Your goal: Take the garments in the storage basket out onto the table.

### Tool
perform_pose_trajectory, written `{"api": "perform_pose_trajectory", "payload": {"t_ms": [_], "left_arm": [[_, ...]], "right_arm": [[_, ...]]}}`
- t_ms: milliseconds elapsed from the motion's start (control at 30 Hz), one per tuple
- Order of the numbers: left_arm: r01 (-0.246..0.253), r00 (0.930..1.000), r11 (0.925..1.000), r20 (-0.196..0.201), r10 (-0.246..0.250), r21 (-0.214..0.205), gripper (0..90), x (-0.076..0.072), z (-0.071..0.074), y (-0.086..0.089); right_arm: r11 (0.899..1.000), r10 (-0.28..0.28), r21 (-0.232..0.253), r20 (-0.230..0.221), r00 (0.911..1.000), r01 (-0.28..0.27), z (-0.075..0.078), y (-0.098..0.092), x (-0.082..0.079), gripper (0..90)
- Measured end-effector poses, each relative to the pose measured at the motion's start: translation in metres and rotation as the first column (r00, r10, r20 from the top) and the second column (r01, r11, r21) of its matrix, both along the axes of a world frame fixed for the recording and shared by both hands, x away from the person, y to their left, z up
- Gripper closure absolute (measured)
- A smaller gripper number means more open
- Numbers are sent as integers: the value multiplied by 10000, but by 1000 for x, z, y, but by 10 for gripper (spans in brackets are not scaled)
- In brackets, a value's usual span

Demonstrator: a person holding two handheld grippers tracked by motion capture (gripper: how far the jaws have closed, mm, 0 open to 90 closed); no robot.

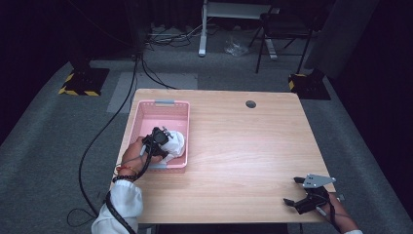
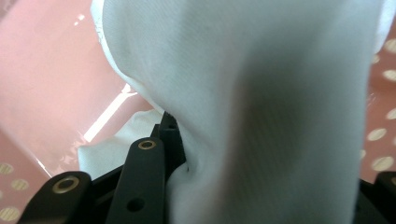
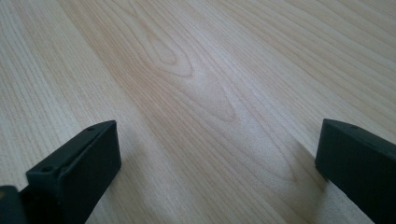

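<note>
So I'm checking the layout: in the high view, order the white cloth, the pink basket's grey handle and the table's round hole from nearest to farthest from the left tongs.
1. White cloth: clamped in the left tongs, inside the pink basket.
2. Grey handle: on the basket's far rim.
3. Round hole: far right on the table.

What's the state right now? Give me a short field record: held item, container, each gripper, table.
held item: white cloth, bunched, clamped by the left gripper
container: pink basket, near the table's left edge; cloth is inside it
left gripper: shut on the cloth, down in the basket
right gripper: open, nothing between its jaws, low over the table's near right corner
table: light wood, round hole near the far edge
</note>
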State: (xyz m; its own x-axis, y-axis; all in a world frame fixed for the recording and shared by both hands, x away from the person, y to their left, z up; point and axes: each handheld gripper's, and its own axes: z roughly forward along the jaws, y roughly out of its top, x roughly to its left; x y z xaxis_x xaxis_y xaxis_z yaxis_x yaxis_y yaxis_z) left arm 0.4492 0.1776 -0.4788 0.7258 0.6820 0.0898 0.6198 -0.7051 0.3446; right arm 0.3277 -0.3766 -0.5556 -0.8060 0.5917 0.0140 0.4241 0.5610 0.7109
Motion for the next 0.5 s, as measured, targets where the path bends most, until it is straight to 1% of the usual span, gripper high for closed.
{"api": "perform_pose_trajectory", "payload": {"t_ms": [33, 67, 133, 233, 267, 300, 400, 500], "left_arm": [[0, 10000, 10000, 0, 0, 0, 633, 0, 0, 0], [-15, 9999, 10000, 113, 15, -12, 633, -1, 1, 0], [61, 9998, 9998, 181, -57, -168, 633, -3, 2, 1], [89, 9991, 9996, 426, -77, -277, 633, -7, 4, 1], [90, 9982, 9992, 593, -67, -395, 633, -9, 5, 2], [90, 9982, 9992, 593, -67, -395, 633, -9, 5, 2], [63, 9960, 9972, 892, 4, -740, 633, -15, 8, 4], [32, 9930, 9951, 1174, 85, -993, 633, -20, 11, 7]], "right_arm": [[10000, 0, 0, 0, 10000, 0, 0, 0, 0, 2], [10000, -4, -1, -1, 10000, 4, 0, 0, 0, 2], [10000, -2, -2, -2, 10000, 2, 0, 0, 0, 2], [10000, -3, 1, -4, 10000, 3, 0, 0, 0, 2], [10000, -2, 1, -3, 10000, 2, 0, 0, 0, 2], [10000, -2, 1, -3, 10000, 2, 0, 0, 0, 2], [10000, -5, 0, -1, 10000, 5, 0, 0, 0, 2], [10000, -5, 3, -5, 10000, 5, 0, 0, 0, 2]]}}
